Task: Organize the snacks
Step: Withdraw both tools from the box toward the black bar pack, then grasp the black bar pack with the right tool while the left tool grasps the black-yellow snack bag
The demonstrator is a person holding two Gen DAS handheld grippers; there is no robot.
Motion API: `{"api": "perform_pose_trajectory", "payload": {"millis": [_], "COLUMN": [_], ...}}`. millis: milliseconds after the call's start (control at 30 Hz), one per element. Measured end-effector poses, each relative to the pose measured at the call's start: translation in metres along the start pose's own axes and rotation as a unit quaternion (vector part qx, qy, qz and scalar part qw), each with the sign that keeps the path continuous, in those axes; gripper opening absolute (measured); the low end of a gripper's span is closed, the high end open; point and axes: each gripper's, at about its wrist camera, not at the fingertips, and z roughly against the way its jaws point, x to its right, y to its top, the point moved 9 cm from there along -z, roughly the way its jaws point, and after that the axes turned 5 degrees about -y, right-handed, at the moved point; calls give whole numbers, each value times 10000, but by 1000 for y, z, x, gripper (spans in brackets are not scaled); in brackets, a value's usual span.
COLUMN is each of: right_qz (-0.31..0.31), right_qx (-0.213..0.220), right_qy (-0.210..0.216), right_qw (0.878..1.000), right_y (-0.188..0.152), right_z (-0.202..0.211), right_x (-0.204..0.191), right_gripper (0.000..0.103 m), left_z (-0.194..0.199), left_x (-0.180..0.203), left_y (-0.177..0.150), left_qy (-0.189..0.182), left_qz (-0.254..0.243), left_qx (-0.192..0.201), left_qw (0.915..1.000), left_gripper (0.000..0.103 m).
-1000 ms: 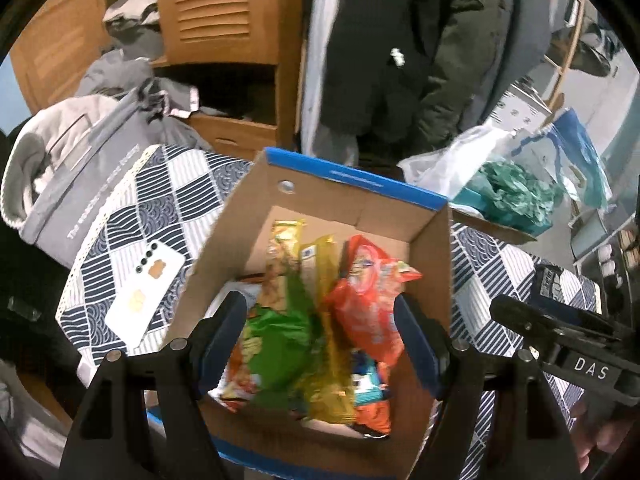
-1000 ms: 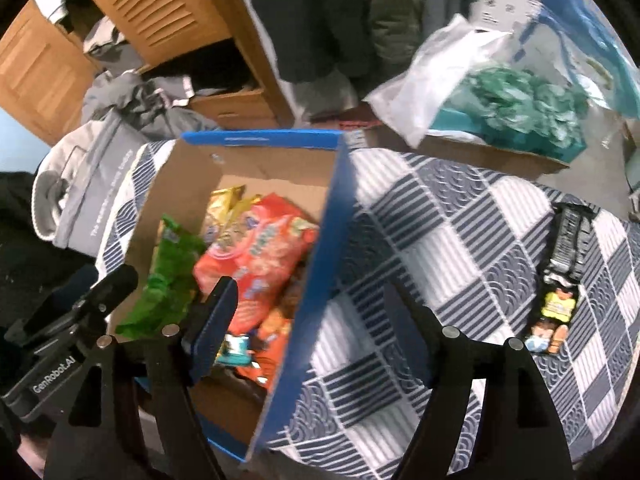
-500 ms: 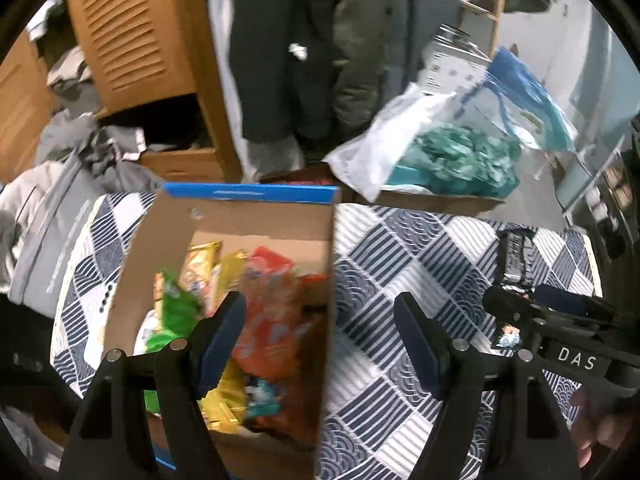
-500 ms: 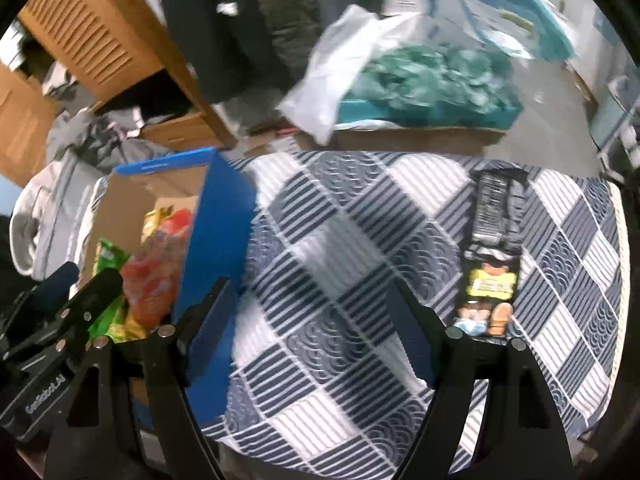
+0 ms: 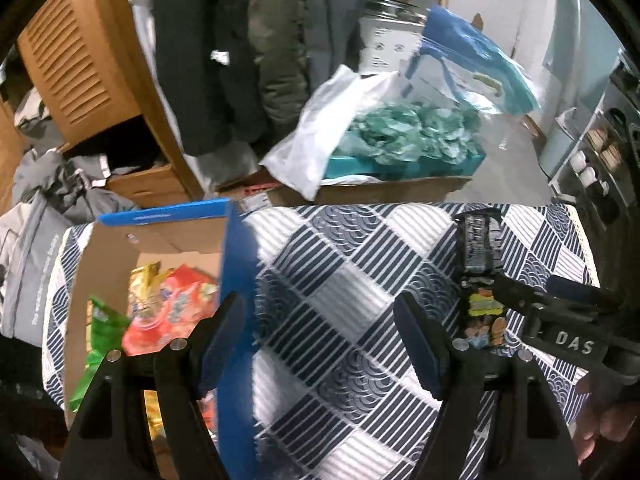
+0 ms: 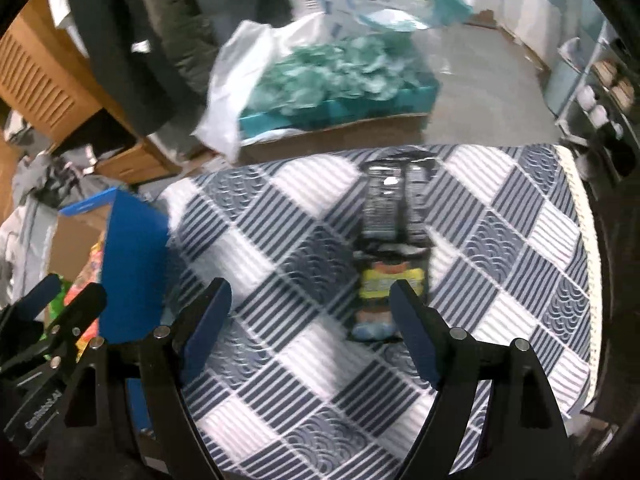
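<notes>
A black snack packet (image 6: 394,240) with a yellow label lies flat on the blue-and-white patterned tablecloth (image 6: 280,216); it also shows in the left wrist view (image 5: 480,276). A blue-edged cardboard box (image 5: 236,280) at the table's left holds several snack bags, red (image 5: 172,308), green (image 5: 100,332) and gold. My left gripper (image 5: 320,312) is open and empty over the cloth beside the box's right wall. My right gripper (image 6: 310,300) is open and empty, its right finger just in front of the black packet.
A cardboard tray with a teal box and white plastic bag (image 5: 392,144) stands on the floor beyond the table. Wooden cabinets (image 5: 76,68), hanging coats and a clothes pile are at the back left. Shelves (image 6: 600,92) stand at the right. The table's right edge is near.
Both grippers have swung right, away from over the box and towards the black packet, which now lies close in front of the right gripper. Both stayed open.
</notes>
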Motion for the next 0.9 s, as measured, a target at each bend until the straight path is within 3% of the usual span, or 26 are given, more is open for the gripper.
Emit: {"api": "perform_pose_trajectory", "payload": {"millis": [167,433,600,900], "right_qz": [-57,-427,-467,-287], "right_qx": [-213,-658,-739,-771], "right_qy": [-160,33,-139,-319], "right_qw": [9996,9969,9961,9961], "right_y": [5,31,47,49], "right_z": [-22,-67,-103,-138], "right_x": [26,54,62,61], "right_gripper": [82,82,82,82], "left_z": [-28,-81,-105,-139], "left_x": [19,34,41,40], "left_y": [8,25,34,34], "left_qy": [-39,-206,-54,22], "left_qz": [-70,197,-81,-60], "left_qx": [-199,-564,-561,-751], "left_qw": [9998,9980,9984,9972], "left_gripper": [77,77,77,78]}}
